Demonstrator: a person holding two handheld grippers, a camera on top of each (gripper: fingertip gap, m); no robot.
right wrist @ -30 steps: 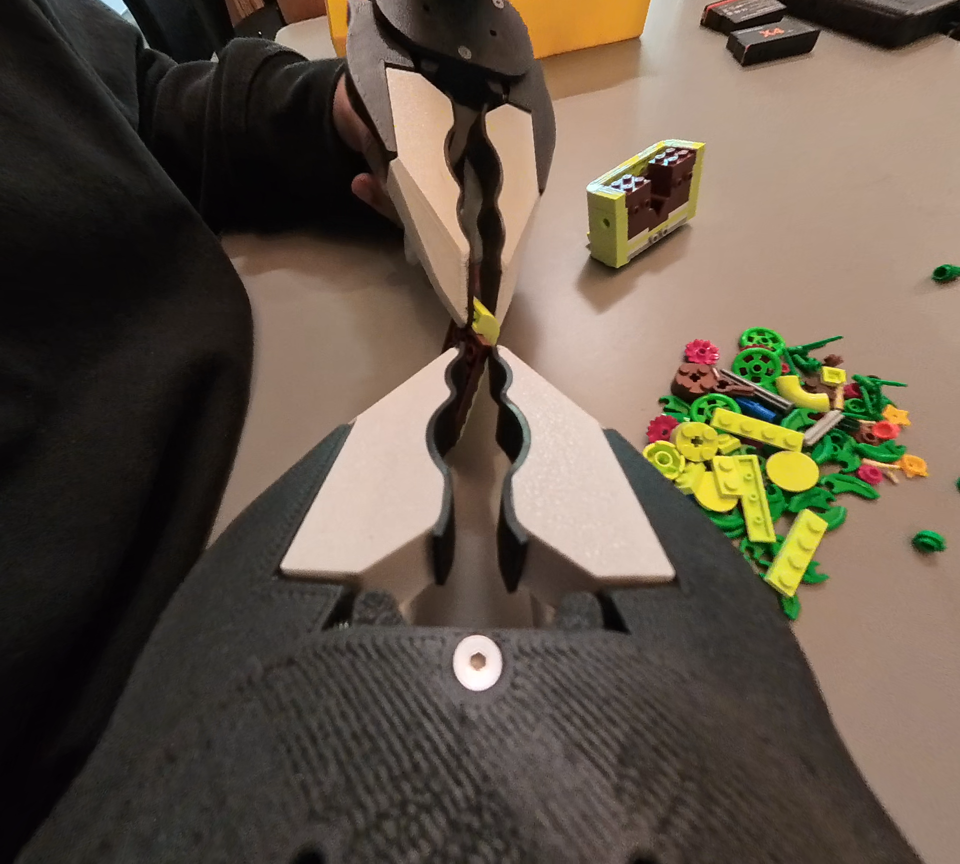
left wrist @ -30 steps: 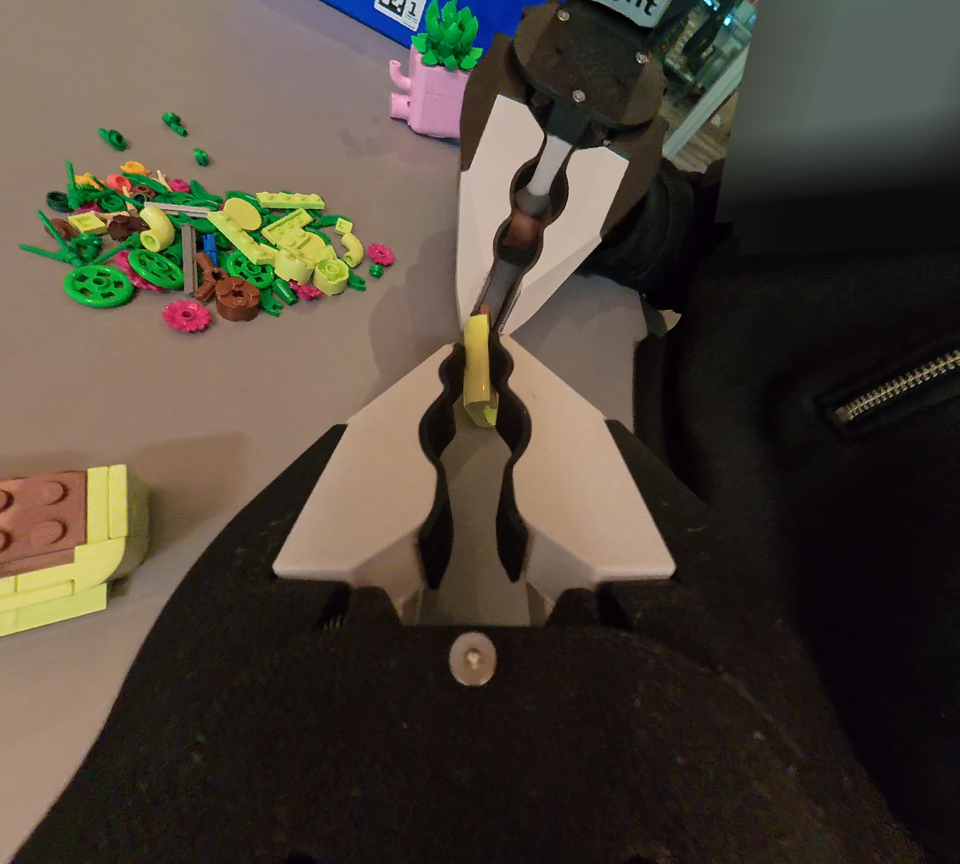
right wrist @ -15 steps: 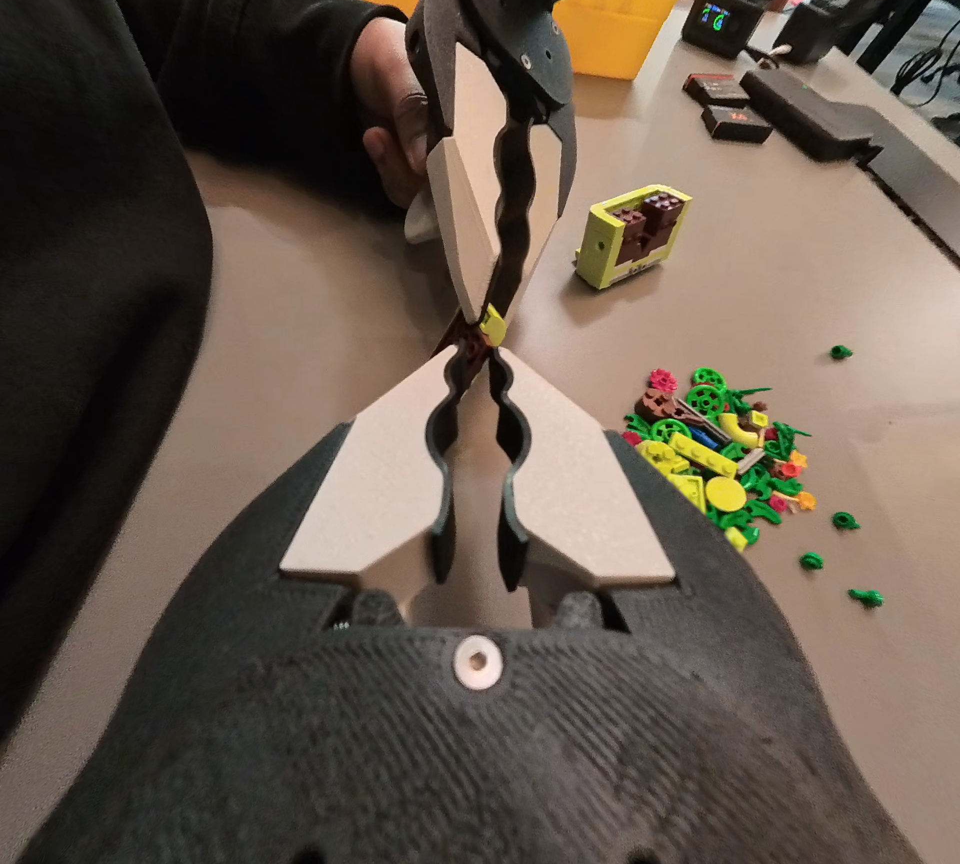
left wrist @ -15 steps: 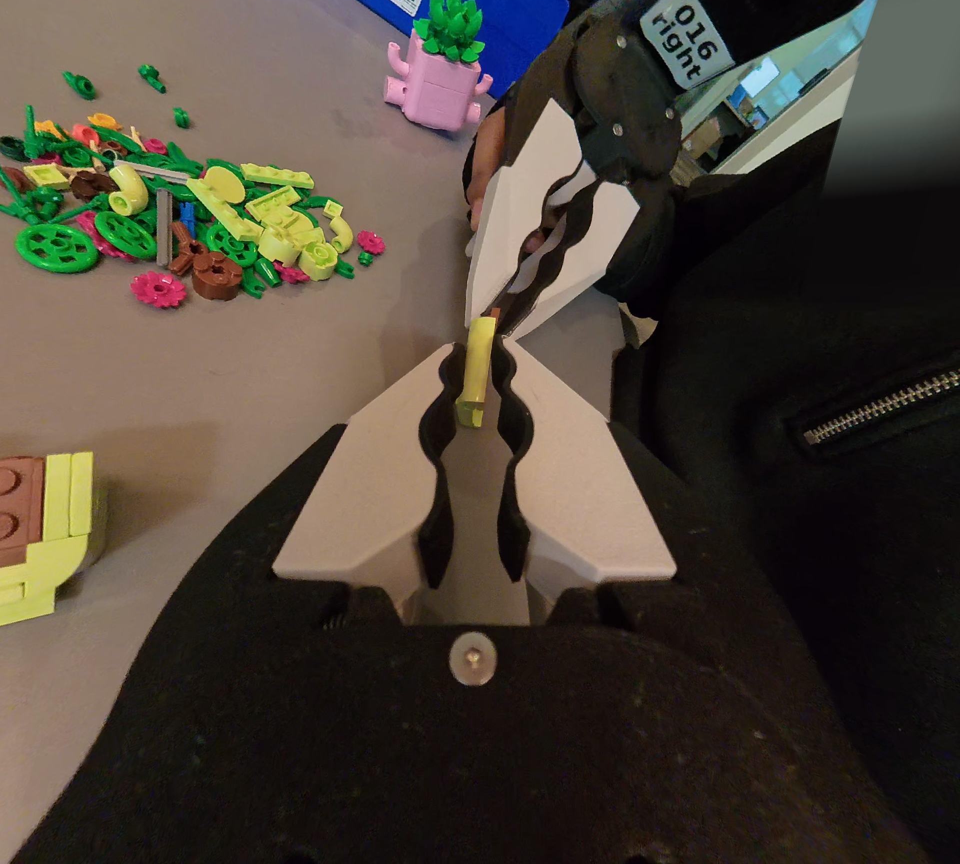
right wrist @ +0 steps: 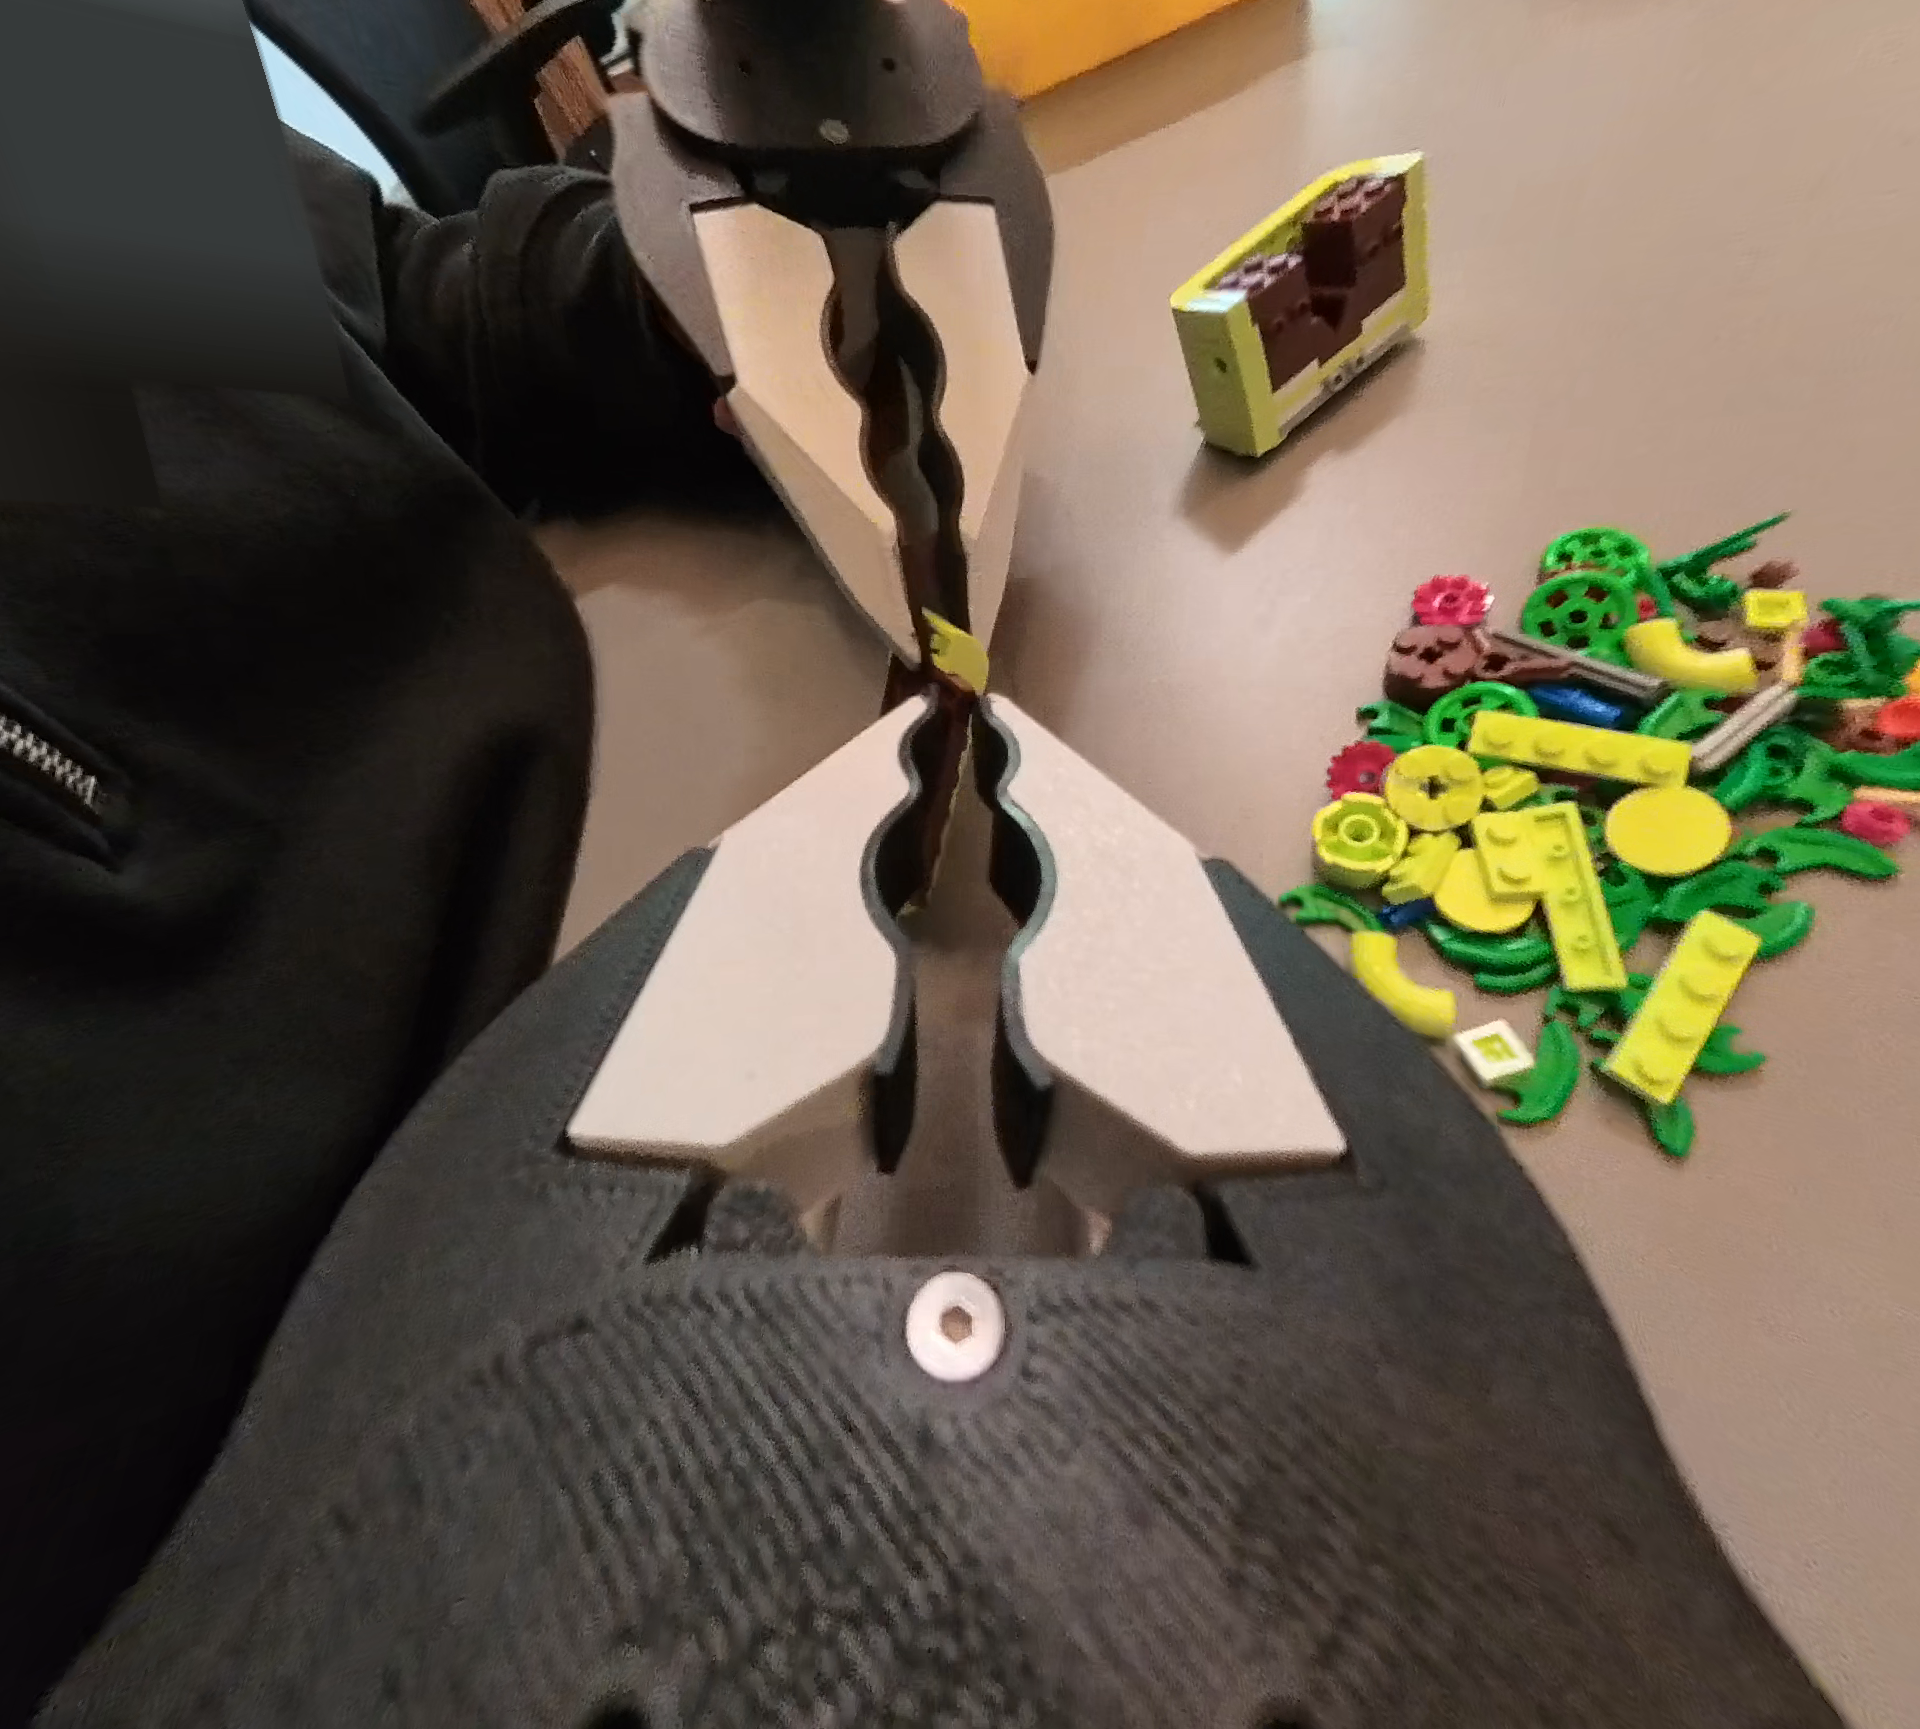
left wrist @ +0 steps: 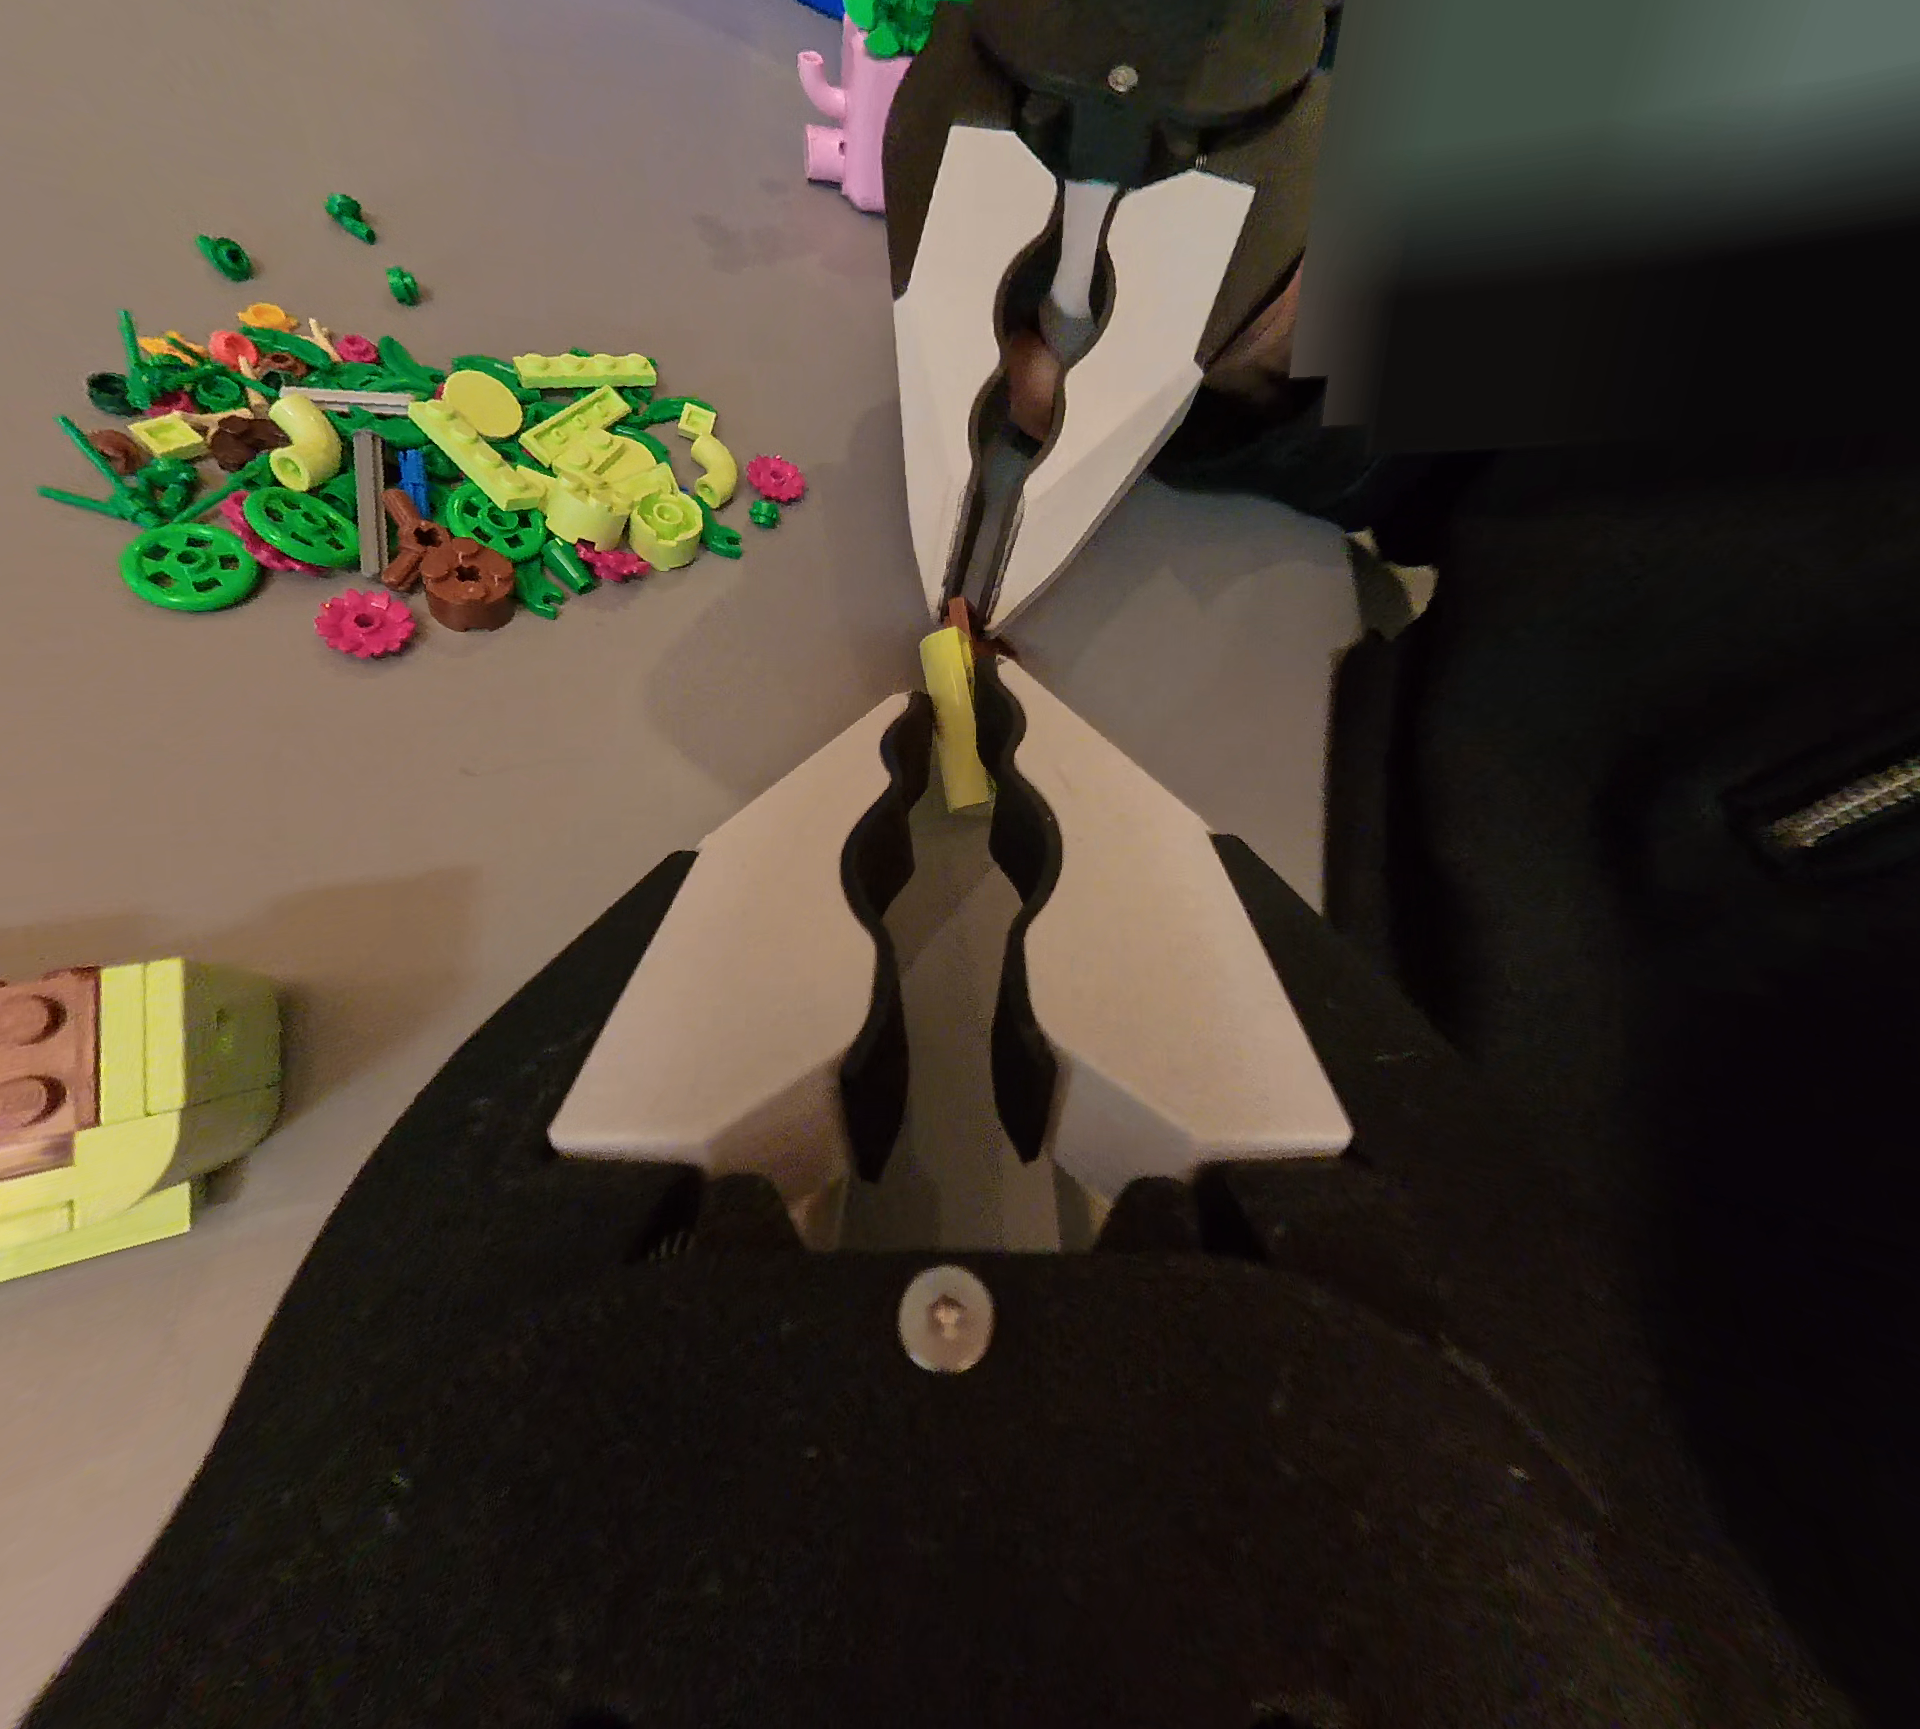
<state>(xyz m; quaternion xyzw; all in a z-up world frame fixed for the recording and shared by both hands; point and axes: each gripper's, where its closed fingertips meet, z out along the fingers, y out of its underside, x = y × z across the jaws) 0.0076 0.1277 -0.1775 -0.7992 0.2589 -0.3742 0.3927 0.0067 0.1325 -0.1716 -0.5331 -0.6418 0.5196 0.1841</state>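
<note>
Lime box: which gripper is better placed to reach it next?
Left, probably. The lime box lies close beside the left gripper; from the right gripper it sits farther, past the tips. Both are full though: left shut on a lime piece, right on a brown piece.

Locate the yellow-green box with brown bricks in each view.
Left wrist view: yellow-green box at the lower left edge, partly cut off.
Right wrist view: upper right, whole, beyond the loose brick pile.
Shared landmark: the loose brick pile.
</note>
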